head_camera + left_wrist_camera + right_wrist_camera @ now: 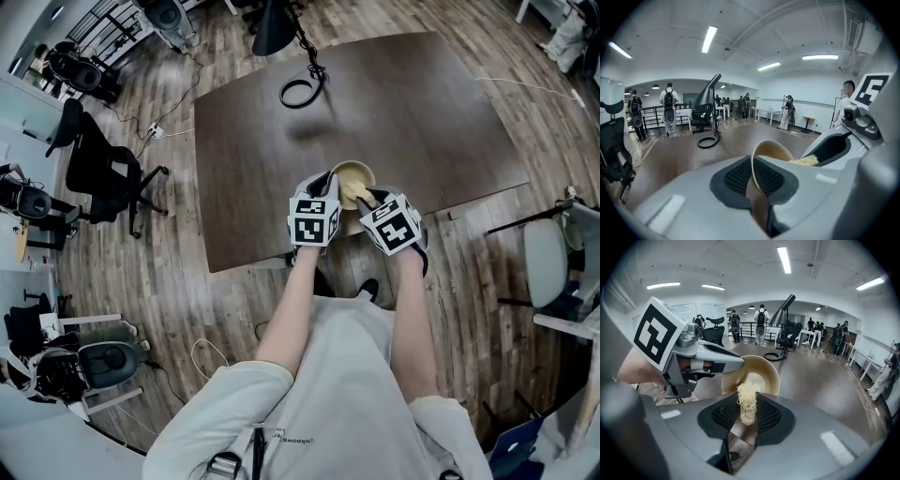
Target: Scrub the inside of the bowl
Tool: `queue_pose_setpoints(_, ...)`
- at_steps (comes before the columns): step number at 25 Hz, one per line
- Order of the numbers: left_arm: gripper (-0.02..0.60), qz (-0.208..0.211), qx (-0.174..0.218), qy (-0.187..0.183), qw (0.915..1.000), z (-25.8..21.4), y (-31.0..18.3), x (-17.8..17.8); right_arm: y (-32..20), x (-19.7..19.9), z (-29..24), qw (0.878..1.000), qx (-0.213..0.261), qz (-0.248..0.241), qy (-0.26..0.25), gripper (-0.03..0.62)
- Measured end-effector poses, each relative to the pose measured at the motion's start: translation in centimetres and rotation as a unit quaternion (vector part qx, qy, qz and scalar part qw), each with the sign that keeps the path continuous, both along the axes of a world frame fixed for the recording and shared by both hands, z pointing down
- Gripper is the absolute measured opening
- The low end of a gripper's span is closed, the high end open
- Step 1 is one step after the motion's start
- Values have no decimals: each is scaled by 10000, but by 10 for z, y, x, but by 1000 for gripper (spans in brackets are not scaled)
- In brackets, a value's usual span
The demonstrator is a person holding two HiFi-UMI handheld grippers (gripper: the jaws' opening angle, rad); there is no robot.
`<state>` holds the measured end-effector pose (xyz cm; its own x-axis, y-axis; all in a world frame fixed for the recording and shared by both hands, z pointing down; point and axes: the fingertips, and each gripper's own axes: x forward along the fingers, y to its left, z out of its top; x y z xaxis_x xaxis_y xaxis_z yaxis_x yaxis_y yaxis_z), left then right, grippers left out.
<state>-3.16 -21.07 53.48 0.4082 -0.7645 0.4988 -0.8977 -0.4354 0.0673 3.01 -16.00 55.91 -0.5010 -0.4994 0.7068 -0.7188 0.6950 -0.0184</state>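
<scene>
Far left, on the wood floor: a black office chair (105, 172), well apart from the table (412, 103). The table is dark brown. A black ring (300, 92) lies on its far side, under a black cone-shaped shade (275, 25).

Left gripper (328, 183): at the near edge of the table, with its marker cube facing up. In the left gripper view its fingers (739, 177) are drawn narrow and pinch the wall of the bowl (771, 150), one pad inside the rim and one outside. The grip is firm, with no gap at the pads.

Bowl (354, 174): tan, between the two grippers over the near edge of the table. It is tipped on its side, with the mouth turned toward the right gripper. Cannot tell whether its underside touches the table. The right gripper view looks straight into the bowl (759, 370), and the inside is plain and pale.

Scrubber (747, 404): a pale, stringy wad. One end is clamped and the other reaches past the rim into the bowl. From the left gripper view the scrubber (805, 161) shows just inside the bowl's mouth.

Right gripper (747, 412): its fingers (772, 416) are closed narrow on the scrubber, and the wad stands upright between the pads. In the head view the right gripper (364, 199) sits just beside the left one, with their cubes nearly side by side.

Beyond the table, people stand about the room among desks and chairs.
</scene>
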Motion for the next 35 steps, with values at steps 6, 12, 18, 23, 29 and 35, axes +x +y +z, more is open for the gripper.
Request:
queue_pose_setpoints(6, 18, 219, -129, 1, 9997, 6, 8, 15, 2, -3, -3, 9998, 24, 81, -182, 115)
queue_pose_setpoints(12, 18, 518, -181, -111, 9984, 13, 12, 31, -8, 13, 0, 9981, 92, 500, -347, 115)
queue_pose_setpoints(18, 17, 930, -13, -816, 9923, 26, 11, 24, -5, 36, 0, 9944, 43, 876, -589, 117)
queue_pose_setpoints(23, 17, 1228, 360, -1790, 9755, 23, -2, 10, -12, 55, -22, 9879, 268, 1154, -997, 117)
queue_pose_setpoints(29, 16, 1560, 806, -2136, 9610, 10, -1, 21, -42, 49, -51, 9875, 425, 783, -1299, 117)
queue_pose_setpoints(35, 17, 2005, 1558, -2571, 9324, -20, 0, 43, -70, 24, -79, 9930, 243, -190, -1143, 117)
